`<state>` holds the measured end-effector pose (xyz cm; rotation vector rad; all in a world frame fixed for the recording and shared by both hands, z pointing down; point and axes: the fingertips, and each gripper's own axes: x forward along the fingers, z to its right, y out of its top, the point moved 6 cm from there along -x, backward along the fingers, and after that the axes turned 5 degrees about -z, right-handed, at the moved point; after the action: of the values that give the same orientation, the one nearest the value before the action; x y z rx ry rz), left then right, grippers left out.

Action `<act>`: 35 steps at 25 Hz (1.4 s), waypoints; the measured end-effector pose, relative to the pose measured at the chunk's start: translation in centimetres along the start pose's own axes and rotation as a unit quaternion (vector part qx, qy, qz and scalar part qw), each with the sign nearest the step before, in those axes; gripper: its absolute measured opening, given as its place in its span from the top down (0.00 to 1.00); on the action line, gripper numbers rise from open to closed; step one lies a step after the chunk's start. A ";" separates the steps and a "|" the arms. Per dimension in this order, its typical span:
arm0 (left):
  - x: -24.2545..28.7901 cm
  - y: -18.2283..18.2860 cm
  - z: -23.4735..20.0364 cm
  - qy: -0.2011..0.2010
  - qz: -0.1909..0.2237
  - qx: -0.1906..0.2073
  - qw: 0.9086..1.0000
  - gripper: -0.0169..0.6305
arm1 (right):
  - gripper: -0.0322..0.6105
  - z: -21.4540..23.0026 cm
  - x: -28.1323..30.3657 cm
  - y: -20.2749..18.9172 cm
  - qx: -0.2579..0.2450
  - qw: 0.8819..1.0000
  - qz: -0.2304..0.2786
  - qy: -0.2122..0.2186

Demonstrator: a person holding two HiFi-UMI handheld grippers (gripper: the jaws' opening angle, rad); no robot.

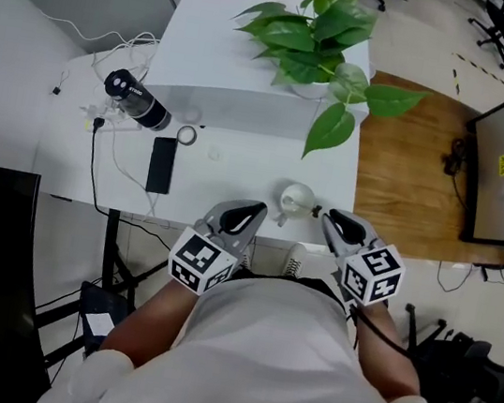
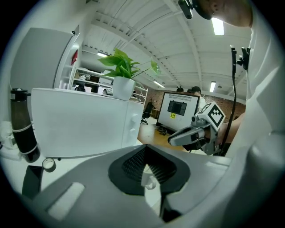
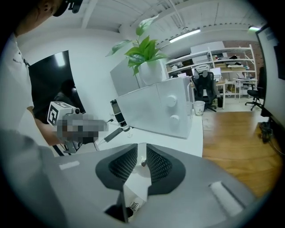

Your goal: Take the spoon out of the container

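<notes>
- the spoon (image 3: 142,163) shows only as a small dark handle end standing up out of the white container (image 1: 296,197). the container sits low and centre in the head view, close to the front edge of the table (image 1: 239,161).
- my right gripper (image 3: 141,150) has its fingers part open, a narrow even slot. the handle end sits in that slot with neither pad pressing on it as far as i can see, so i hold nothing yet.
- to do this well, i think i should centre the handle between the pads and close firmly. then i should lift straight up along the handle, so the bowl does not catch the rim and tip the container.
- my left gripper (image 2: 145,151), just left of the container in the head view, has its fingers drawn together at the tips and is empty. it could steady the container, which looks light.
- the table edge is near, so dragging the container sideways is the risk.
</notes>
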<state>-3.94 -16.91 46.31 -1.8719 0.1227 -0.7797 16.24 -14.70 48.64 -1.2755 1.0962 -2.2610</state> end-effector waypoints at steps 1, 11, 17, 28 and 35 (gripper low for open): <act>-0.1 -0.1 -0.2 -0.005 -0.001 0.001 1.000 0.97 | 0.84 0.1 0.3 -0.2 0.007 1.000 -0.001 -0.007; 0.1 -1.3 -0.5 -0.047 -0.016 -0.008 0.999 0.97 | 0.71 1.0 3.4 -2.4 0.093 0.995 -0.026 -0.026; -0.2 -1.3 -1.1 -0.050 -0.023 -0.008 0.998 0.97 | 0.71 1.3 4.6 -2.9 0.108 0.993 -0.036 -0.029; -0.1 -1.5 -2.0 -0.050 -0.029 -0.011 0.998 0.97 | 0.86 1.4 5.5 -3.1 0.087 0.994 -0.054 -0.043; 0.0 -1.3 -2.1 -0.049 -0.024 -0.013 0.998 0.97 | 0.87 1.1 5.3 -2.7 0.066 0.995 -0.059 -0.037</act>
<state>-5.48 -18.04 47.91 -1.9399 0.0263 -0.7196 14.44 -16.61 54.14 -1.3907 0.8528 -2.3064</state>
